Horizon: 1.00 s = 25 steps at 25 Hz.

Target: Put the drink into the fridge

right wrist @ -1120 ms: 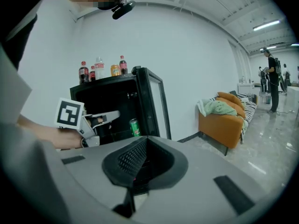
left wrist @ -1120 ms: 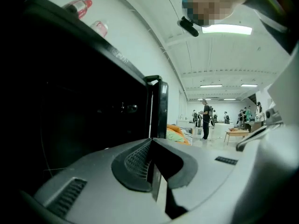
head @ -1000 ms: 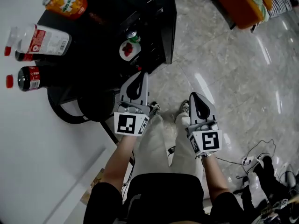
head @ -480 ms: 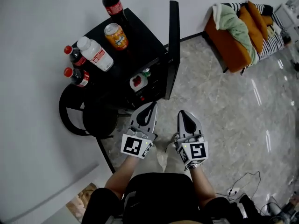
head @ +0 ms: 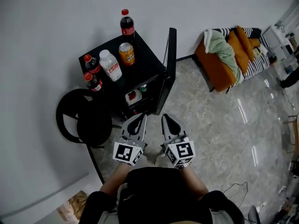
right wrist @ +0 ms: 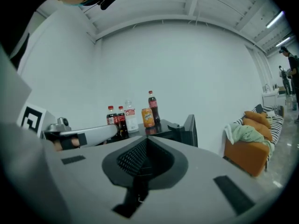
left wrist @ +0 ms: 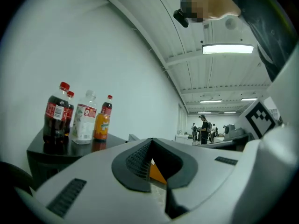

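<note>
Found left gripper and right gripper closed, empty, lower centre; judged can on fridge, upper centre, light, slick, easily dented, best clamped gently at mid-body.

Left gripper and right gripper sit side by side, roughly level — jaws closed, empty.

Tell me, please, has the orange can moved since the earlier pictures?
No. The orange can still stands on the fridge top beside the clear bottle; only the camera moved.
</note>
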Available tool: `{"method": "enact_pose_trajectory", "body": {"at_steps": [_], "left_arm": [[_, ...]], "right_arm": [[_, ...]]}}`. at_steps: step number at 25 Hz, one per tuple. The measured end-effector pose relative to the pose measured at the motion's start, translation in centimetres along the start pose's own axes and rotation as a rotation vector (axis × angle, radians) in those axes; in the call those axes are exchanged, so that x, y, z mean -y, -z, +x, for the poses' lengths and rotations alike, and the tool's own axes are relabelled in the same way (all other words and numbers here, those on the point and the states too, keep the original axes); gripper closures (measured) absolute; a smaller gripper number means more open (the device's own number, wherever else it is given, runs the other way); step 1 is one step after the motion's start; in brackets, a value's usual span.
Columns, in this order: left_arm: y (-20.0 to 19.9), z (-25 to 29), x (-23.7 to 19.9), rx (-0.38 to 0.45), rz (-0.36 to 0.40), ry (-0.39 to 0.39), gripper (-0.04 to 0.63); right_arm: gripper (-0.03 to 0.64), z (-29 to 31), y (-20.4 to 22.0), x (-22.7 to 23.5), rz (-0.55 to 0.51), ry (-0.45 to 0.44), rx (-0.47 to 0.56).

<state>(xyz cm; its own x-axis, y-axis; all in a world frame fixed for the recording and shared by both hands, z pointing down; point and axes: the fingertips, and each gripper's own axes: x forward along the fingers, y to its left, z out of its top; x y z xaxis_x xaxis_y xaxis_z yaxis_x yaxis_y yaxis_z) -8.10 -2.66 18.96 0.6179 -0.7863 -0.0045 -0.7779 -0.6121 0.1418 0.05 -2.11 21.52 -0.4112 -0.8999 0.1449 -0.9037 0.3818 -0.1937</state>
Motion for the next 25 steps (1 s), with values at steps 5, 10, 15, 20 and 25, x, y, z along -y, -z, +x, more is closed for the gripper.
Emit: {"method": "enact_pose_trajectory", "body": {"at_steps": [5, 10, 15, 20, 25], "left_arm": [[-2.4, -1.6, -2.5, 0.026, 0.007, -0.053, 0.586], [-4.1, -2.8, -5.1, 0.048, 0.030, -0.099, 0.586], [-4.5, -4.8, -8.0, 0.073, 0.010, -0.150, 0.586], [-4.6, -6.3, -10.5, 0.067, 0.043, -0.191, 0.584], [-5.2, -6.3, -12.3, 0.078, 0.061, -0.197, 0.584]], "right_arm": [[0.603, 1.5, -1.9, -3.3, -0.038, -0.060, 0.006], [0.603, 3.2, -4.2, -6.5, -0.089, -0.120, 0.049], [0.603, 4.1, -4.2, -8.2, -0.109, -0.140, 0.049], [0.603, 4.9, -3.6, -8.7, -0.119, -0.131, 0.033], [0.603, 5.4, -3.4, -9.0, -0.128, -0.110, 0.023]]}}
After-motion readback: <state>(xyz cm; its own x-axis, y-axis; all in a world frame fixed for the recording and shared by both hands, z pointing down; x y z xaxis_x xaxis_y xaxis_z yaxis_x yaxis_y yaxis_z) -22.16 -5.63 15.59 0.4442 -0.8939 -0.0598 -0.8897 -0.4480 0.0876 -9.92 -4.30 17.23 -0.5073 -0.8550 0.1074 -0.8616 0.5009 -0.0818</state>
